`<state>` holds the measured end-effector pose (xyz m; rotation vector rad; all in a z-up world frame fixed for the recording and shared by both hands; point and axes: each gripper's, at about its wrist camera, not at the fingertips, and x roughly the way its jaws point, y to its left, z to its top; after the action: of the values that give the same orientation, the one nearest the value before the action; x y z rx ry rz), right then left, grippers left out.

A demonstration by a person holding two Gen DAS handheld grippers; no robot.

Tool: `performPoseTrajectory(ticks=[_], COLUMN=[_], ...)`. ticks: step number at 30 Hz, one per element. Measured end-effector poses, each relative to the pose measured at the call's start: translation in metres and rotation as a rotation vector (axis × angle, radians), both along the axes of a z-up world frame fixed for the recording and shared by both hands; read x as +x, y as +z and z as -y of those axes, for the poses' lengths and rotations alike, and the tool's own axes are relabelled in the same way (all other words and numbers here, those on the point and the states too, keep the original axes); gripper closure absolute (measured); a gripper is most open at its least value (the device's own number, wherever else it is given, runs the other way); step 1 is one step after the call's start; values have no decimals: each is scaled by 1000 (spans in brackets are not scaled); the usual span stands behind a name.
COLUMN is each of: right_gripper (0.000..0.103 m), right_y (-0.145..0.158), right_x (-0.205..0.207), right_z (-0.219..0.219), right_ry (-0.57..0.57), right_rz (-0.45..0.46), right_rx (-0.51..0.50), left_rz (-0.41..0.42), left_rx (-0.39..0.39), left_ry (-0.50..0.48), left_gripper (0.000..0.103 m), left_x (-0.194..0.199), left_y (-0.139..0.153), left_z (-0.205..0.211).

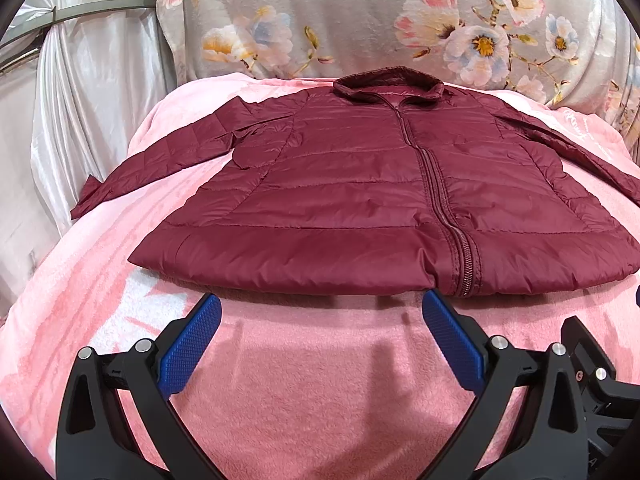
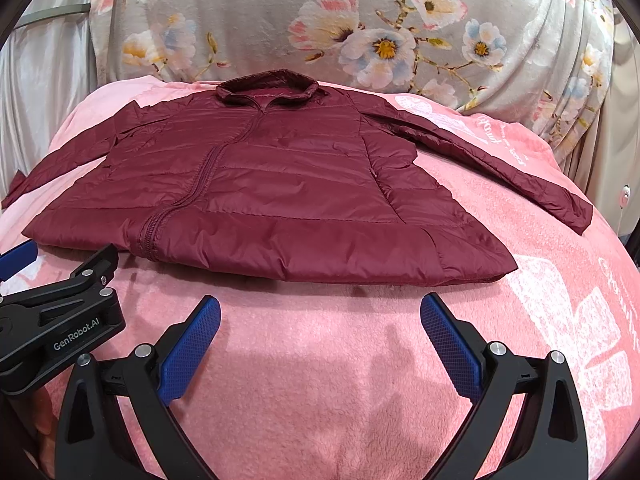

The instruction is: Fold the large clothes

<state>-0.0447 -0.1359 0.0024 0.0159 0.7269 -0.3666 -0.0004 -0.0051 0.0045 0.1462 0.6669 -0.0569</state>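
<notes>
Maroon quilted puffer jacket spread flat, front up, across the middle of the left wrist frame, lying on a pink fleece blanket. Zipper closed, running from the collar at top centre down to the hem. One sleeve stretched toward the left edge, cuff at mid-left; other sleeve angled out to the right in the right wrist view, cuff near the right edge.

Left gripper low in the frame, jaws spread wide, nothing between them, blue pads just short of the hem, right-hand tip close to the zipper's bottom end; touching or not, impossible to tell. Right gripper likewise wide open and empty, hovering over bare blanket just below the hem, a little apart from it. Left gripper's black body also visible at the lower left of the right wrist frame, close beside its partner.

Floral grey fabric draped across the top of both frames, shiny white satin curtain at upper left. White printed pattern on the blanket, lower right.
</notes>
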Motion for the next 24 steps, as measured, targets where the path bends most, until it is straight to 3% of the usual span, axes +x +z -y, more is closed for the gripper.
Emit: performPoseTrajectory(ticks=[24], right_gripper=[5], right_y=[0], right_x=[-1], right_z=[0], right_ry=[-1], right_rz=[4], right_rx=[-1], left_rz=[3], left_rx=[1], left_ry=[0], left_gripper=[5], left_x=[-1], left_y=[0], left_z=[0])
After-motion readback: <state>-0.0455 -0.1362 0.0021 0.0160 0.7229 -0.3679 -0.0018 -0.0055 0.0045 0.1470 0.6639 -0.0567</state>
